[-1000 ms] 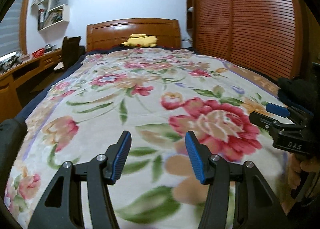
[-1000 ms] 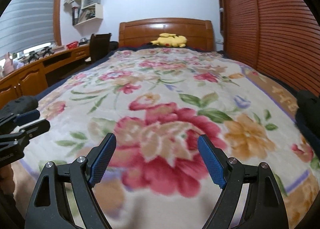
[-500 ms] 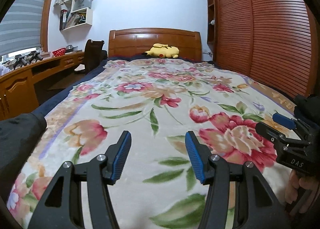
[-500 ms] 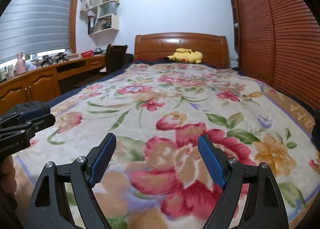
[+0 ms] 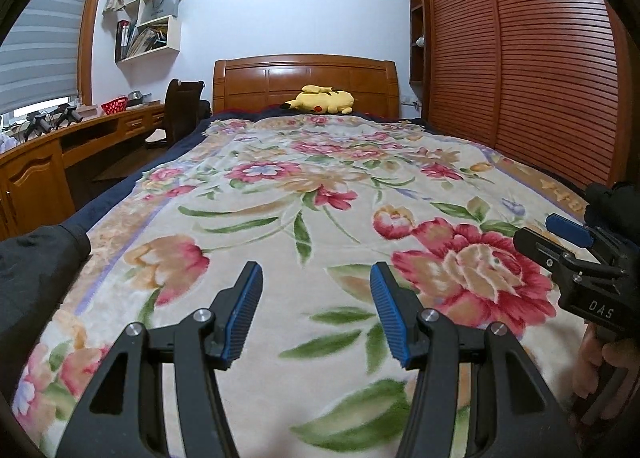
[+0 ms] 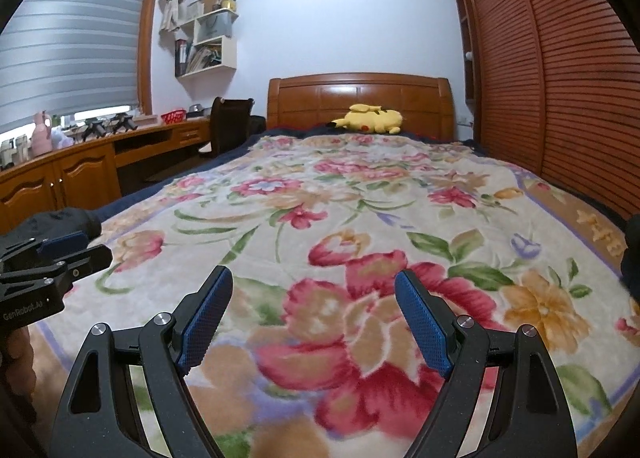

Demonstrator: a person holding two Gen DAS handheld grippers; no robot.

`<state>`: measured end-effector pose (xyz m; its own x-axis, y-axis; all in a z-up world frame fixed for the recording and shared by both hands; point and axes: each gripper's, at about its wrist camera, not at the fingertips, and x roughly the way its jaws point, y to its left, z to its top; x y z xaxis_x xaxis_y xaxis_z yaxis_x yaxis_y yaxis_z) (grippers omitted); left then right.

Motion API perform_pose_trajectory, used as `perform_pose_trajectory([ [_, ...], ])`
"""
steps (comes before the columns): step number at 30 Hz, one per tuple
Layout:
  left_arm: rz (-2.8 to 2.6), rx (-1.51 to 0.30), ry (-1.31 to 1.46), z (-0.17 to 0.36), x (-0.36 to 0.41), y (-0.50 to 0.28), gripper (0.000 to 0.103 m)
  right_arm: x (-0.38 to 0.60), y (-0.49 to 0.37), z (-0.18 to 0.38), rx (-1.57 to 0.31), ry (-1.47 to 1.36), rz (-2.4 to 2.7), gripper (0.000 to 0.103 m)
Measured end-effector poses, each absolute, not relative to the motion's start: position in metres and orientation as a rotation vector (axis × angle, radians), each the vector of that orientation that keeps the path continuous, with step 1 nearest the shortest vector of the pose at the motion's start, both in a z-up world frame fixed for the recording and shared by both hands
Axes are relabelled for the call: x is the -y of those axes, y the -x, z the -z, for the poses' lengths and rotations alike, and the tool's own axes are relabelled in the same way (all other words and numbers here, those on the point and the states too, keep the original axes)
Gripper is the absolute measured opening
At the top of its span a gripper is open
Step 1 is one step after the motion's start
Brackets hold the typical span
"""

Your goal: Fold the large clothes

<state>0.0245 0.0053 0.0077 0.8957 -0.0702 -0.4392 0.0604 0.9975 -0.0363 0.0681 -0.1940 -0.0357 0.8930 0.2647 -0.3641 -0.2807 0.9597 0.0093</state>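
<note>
We see wooden bed [image 5: 306,76] filling frame centre; floral blanket [image 5: 304,194] spread flat on it; yellow plush toy [image 5: 320,100] upper centre by headboard.

- A dark garment [image 5: 36,278] was cut off by the left edge of the left wrist view; its kind could not be told.
- The floral blanket [image 6: 360,226] blurred toward the bed's near edge.
- The desk's [image 6: 60,170] small items were too small to identify.

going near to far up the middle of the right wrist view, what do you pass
right hand-held gripper → floral blanket → yellow plush toy → wooden headboard → back wall
</note>
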Motion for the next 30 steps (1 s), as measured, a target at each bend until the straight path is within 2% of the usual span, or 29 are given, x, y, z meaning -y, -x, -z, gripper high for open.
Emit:
perform_pose_trajectory([
  [30,0.067,-0.445,0.016,-0.0091,-0.0029,-0.0201,0.055,0.1977,-0.0666,0.0336,-0.363,0.036,-0.280,0.085],
])
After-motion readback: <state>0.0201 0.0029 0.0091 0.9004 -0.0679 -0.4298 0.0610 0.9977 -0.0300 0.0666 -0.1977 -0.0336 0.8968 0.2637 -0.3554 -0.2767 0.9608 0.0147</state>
